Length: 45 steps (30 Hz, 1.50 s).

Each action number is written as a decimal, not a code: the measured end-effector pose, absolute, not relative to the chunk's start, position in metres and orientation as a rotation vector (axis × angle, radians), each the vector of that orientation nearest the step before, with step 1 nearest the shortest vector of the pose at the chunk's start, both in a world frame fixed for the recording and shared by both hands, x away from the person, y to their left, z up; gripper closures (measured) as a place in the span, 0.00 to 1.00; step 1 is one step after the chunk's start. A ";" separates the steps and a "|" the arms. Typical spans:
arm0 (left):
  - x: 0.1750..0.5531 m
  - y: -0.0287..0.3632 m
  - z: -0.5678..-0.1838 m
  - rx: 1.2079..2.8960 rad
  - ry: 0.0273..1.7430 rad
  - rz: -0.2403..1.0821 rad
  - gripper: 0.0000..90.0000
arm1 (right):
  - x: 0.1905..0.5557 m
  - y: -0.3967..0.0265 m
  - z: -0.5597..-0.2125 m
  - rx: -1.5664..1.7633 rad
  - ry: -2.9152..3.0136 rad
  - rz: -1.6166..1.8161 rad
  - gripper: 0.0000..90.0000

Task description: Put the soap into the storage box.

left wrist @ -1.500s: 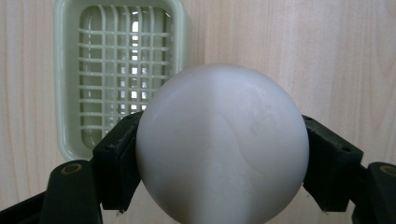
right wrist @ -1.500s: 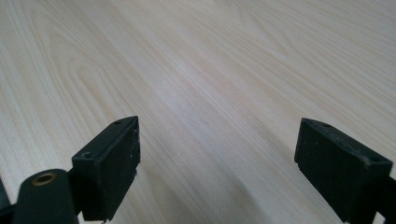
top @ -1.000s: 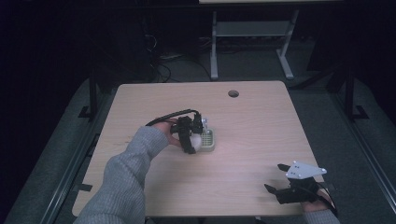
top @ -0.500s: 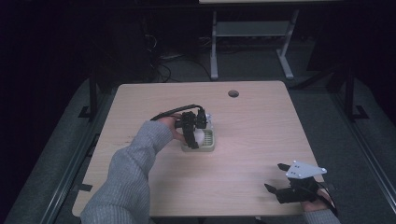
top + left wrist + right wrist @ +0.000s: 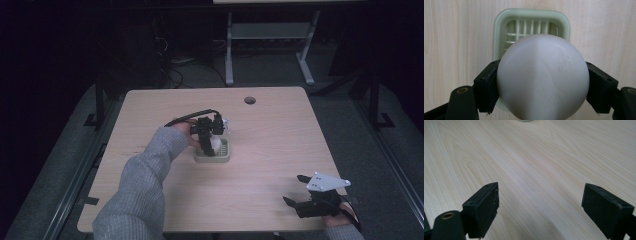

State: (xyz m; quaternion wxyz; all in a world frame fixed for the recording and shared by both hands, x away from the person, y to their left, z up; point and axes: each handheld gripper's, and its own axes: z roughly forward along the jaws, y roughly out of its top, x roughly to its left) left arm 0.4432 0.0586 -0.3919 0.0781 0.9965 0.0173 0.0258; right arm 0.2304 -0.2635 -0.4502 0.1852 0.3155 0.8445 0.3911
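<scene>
A smooth white ball sits clamped between the two black jaws of my left gripper. Directly below it lies a pale green square tray with a slatted bottom. From the high view, my left gripper hovers over that green tray near the table's middle, the white ball just above it. My right gripper rests near the table's front right corner, jaws wide apart. In the right gripper view its jaws stand open over bare wood.
The wooden table has a round cable hole near its far edge. A grey-sleeved forearm reaches in from the front left. A metal frame stands on the floor beyond the table.
My left gripper has carried the white ball a little to the right and farther out, over the green tray. The right gripper has stayed still.
</scene>
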 end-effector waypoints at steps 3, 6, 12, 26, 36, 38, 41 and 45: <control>0.446 0.057 -0.395 2.980 0.059 0.064 0.26 | 0.230 -0.263 -0.450 0.892 2.379 1.104 0.15; 0.448 0.057 -0.398 2.985 0.070 0.059 0.26 | 0.230 -0.263 -0.450 0.892 2.379 1.106 0.15; 0.451 0.056 -0.403 2.995 0.077 0.056 0.26 | 0.231 -0.264 -0.450 0.880 2.379 1.101 0.15; 0.456 0.056 -0.409 2.998 0.094 0.020 0.26 | 0.230 -0.263 -0.450 0.886 2.382 1.104 0.15; 0.457 0.057 -0.411 3.001 0.109 0.005 0.26 | 0.231 -0.263 -0.450 0.887 2.384 1.103 0.15; 0.458 0.057 -0.411 3.001 0.108 -0.001 0.26 | 0.231 -0.263 -0.450 0.878 2.387 1.100 0.15; 0.458 0.057 -0.411 3.002 0.111 0.000 0.26 | 0.231 -0.263 -0.450 0.878 2.386 1.101 0.15; 0.457 0.057 -0.411 3.007 0.103 -0.001 0.26 | 0.231 -0.263 -0.450 0.880 2.387 1.101 0.15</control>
